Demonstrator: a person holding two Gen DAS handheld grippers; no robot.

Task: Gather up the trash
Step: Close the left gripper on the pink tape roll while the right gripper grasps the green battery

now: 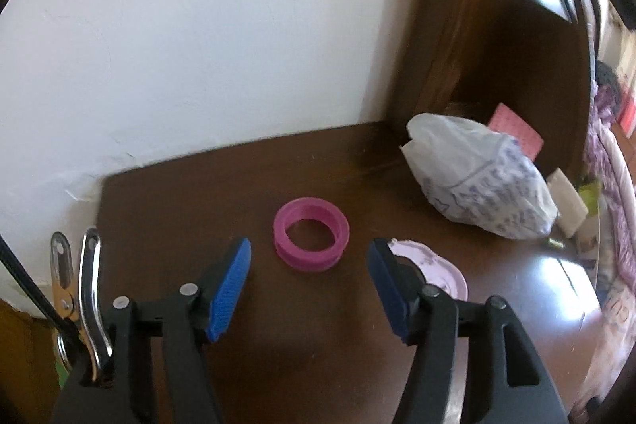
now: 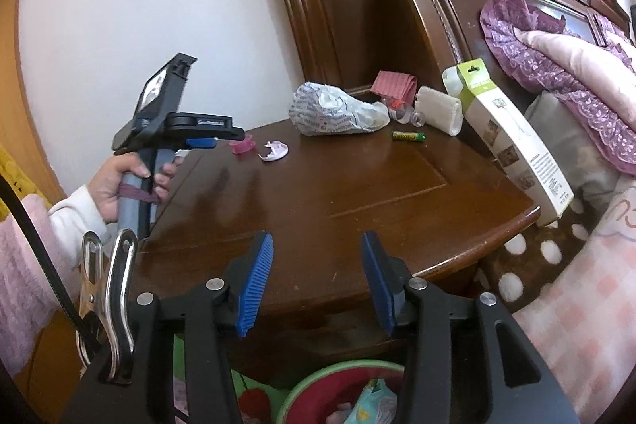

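Observation:
A pink plastic spool [image 1: 311, 233] lies on the dark wooden nightstand [image 1: 198, 193], just ahead of my left gripper [image 1: 310, 247]. Its blue pads stand wide apart, so it is open and touches nothing. A pale lilac torn lid [image 1: 441, 271] lies right behind the right-hand finger. Further right sits a crumpled printed plastic bag [image 1: 477, 181]. In the right wrist view my right gripper [image 2: 317, 238] hangs open and empty over the nightstand's front edge [image 2: 437, 261]. There the left gripper [image 2: 202, 142], held by a hand [image 2: 119, 185], is beside the spool [image 2: 241, 146] and lid [image 2: 274, 150].
A battery [image 2: 408, 136], a white roll [image 2: 439, 114], a pink cloth [image 2: 393, 82] and a leaning cardboard box [image 2: 516, 153] crowd the back right of the top. A green-rimmed bin [image 2: 318, 380] with wrappers sits below the front edge. The bed [image 2: 576, 304] borders the right.

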